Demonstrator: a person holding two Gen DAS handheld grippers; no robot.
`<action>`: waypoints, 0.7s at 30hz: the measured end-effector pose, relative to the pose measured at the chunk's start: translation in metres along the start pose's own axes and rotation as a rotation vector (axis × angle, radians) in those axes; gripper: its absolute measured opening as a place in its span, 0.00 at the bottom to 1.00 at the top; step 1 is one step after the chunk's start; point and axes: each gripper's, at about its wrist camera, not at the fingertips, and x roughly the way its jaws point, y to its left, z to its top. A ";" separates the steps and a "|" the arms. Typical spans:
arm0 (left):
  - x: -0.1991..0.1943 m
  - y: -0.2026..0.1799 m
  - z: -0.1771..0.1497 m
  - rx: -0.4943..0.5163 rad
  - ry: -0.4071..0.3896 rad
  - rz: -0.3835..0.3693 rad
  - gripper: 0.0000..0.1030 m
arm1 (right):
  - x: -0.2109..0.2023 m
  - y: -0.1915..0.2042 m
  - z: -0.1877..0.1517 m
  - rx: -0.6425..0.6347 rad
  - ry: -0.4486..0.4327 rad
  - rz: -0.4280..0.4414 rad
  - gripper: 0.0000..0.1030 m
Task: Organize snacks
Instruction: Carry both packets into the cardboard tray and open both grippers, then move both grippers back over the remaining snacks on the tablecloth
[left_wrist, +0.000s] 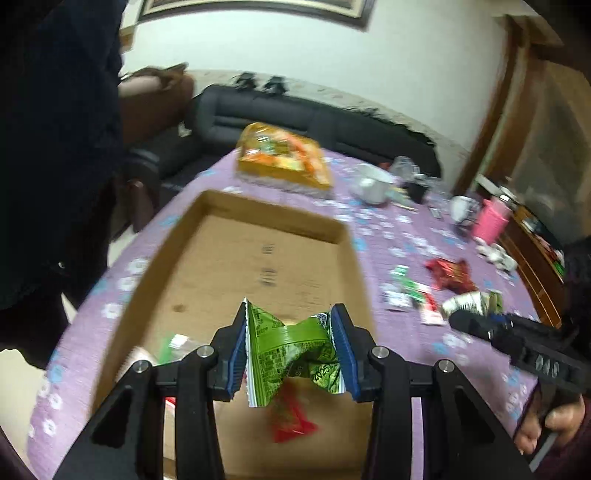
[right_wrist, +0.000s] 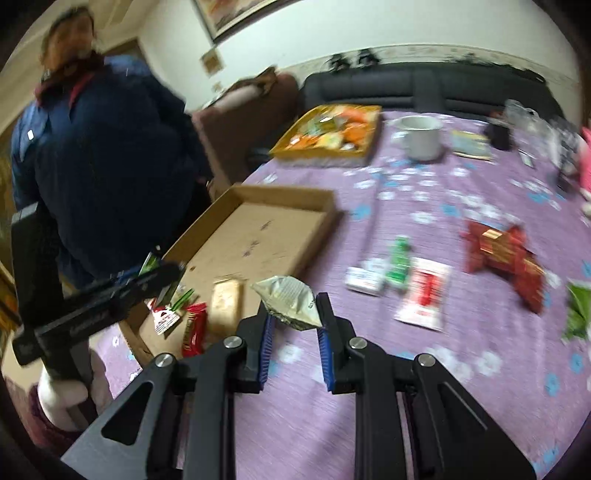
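My left gripper (left_wrist: 291, 341) is shut on a crumpled green snack packet (left_wrist: 291, 345) and holds it above the near end of the shallow cardboard box (left_wrist: 354, 266). A red packet (left_wrist: 290, 421) lies in the box below it. My right gripper (right_wrist: 293, 319) is shut on a silver-white snack packet (right_wrist: 290, 301), held over the purple tablecloth just right of the box (right_wrist: 321, 236). The right gripper also shows in the left wrist view (left_wrist: 465, 312). Several packets lie in the box's near corner: a tan one (right_wrist: 226, 304) and a red one (right_wrist: 194, 332).
Loose snacks lie on the purple cloth: red packets (right_wrist: 498, 254), a red-white sachet (right_wrist: 423, 299), a green one (right_wrist: 399, 262), a white one (right_wrist: 364, 280). A yellow tray of snacks (right_wrist: 328, 133) and a white mug (right_wrist: 419, 136) stand at the far side. A person (right_wrist: 99, 155) stands left.
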 end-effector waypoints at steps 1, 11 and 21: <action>0.003 0.008 0.003 -0.014 0.009 0.011 0.41 | 0.013 0.012 0.004 -0.022 0.021 0.002 0.23; 0.039 0.068 0.004 -0.164 0.116 0.027 0.51 | 0.103 0.066 0.015 -0.126 0.149 -0.052 0.24; 0.006 0.048 0.004 -0.156 0.046 -0.007 0.62 | 0.074 0.044 0.017 -0.053 0.090 -0.035 0.50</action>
